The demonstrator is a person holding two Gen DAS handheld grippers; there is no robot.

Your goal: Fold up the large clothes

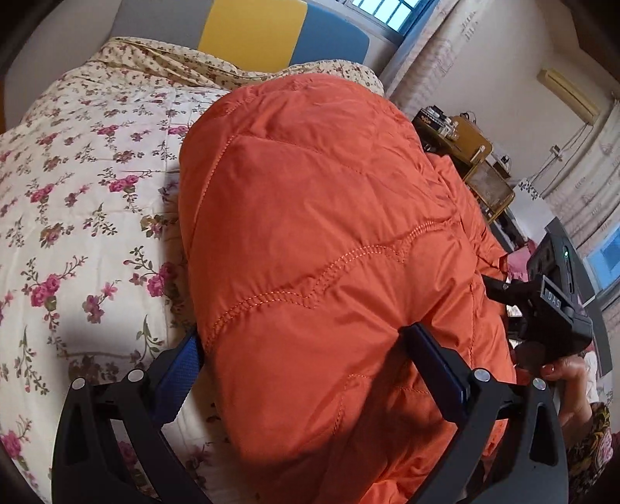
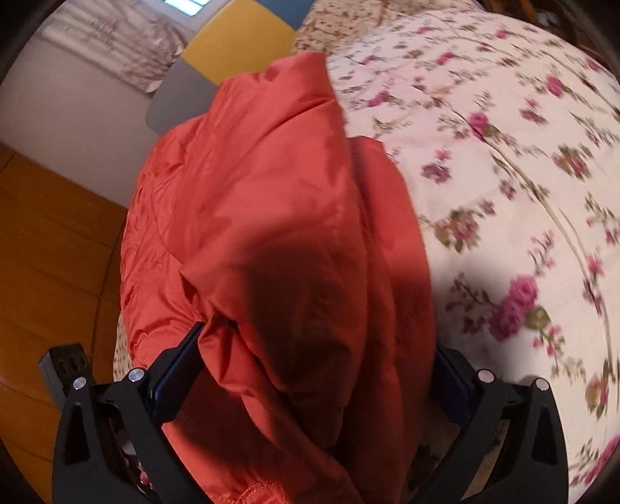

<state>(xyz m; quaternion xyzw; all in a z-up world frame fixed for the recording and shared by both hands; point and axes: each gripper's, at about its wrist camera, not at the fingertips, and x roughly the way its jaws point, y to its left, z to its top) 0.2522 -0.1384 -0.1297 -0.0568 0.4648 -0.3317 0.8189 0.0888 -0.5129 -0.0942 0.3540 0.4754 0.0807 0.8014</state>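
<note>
An orange quilted puffer jacket point(image 1: 317, 217) lies bunched on a bed with a floral quilt point(image 1: 77, 186). My left gripper point(image 1: 306, 341) has its jaws wide apart around a thick fold of the jacket, the fabric bulging between the blue pads point(image 1: 438, 356). In the right wrist view the same jacket point(image 2: 271, 217) fills the middle, and my right gripper point(image 2: 317, 349) also straddles a bundle of it with jaws wide apart. The right gripper body also shows in the left wrist view point(image 1: 550, 298), at the jacket's right edge, held by a hand.
The floral quilt point(image 2: 503, 155) covers the bed. A yellow, blue and grey headboard point(image 1: 252, 31) stands at the far end. A cluttered wooden cabinet point(image 1: 472, 155) stands beside the bed. Wooden floor point(image 2: 46, 240) lies past the bed's edge, with a dark power strip point(image 2: 62, 364) on it.
</note>
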